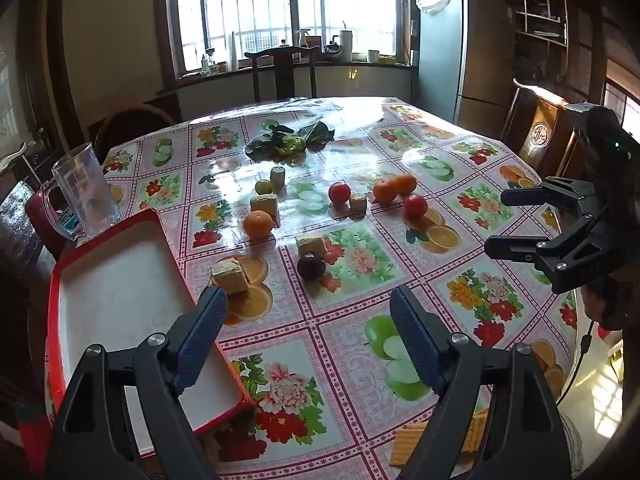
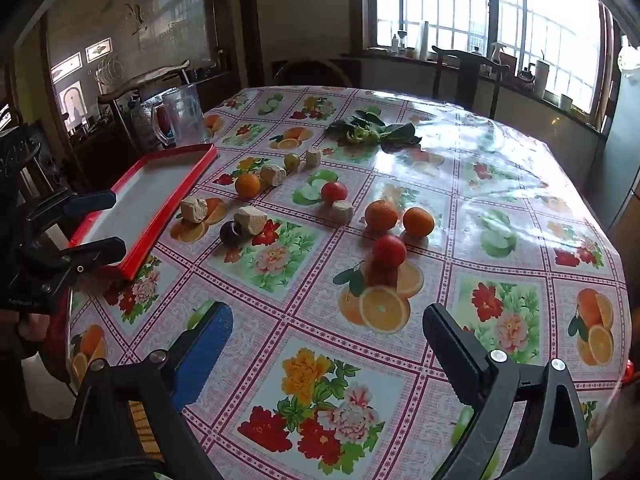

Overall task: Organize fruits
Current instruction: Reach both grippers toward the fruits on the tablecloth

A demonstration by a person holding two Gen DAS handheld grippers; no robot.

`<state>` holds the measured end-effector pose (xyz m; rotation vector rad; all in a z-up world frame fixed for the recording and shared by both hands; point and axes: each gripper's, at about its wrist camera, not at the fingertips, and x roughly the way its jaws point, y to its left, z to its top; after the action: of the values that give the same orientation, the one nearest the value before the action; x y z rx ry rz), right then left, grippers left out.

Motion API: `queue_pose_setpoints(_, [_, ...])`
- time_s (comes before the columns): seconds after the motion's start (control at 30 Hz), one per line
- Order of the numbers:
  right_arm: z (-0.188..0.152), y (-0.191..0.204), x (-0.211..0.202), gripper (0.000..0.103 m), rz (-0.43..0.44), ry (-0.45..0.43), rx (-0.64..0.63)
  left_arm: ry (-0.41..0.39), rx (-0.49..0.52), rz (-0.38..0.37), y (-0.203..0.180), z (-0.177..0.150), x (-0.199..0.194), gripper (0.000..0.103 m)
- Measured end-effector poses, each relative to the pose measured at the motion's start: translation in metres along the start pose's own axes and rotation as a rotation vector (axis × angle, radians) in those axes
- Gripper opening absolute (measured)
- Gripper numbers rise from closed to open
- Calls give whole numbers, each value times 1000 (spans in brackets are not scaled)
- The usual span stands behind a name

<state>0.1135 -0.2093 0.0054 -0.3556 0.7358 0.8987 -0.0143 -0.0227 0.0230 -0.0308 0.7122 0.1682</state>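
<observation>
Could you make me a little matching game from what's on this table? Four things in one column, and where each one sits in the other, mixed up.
Things:
1. dark plum
2. leafy greens
3. clear jug
4. red-rimmed tray

Places:
A. at the table's left edge, nothing in it
B. beside a pale cube, near the tray's long side
C. past the fruits, toward the window
D. behind the tray's far end

Pairs: 1-B, 2-C, 3-D, 4-A
</observation>
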Motion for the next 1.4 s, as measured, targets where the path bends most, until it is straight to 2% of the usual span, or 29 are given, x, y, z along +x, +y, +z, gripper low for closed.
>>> queue_pose_setpoints(0.8, [-5, -3, 7, 97, 22, 17, 19, 35, 1, -7, -5, -5, 9, 84])
queue_pose_setpoints(1.17, [-7, -2, 11, 97, 12, -2, 2, 47, -12, -16, -3, -7, 14, 84])
queue_pose_setpoints(1.4, [-3, -6, 27, 91, 23, 11, 4, 67, -57, -43, 4, -6, 28, 84])
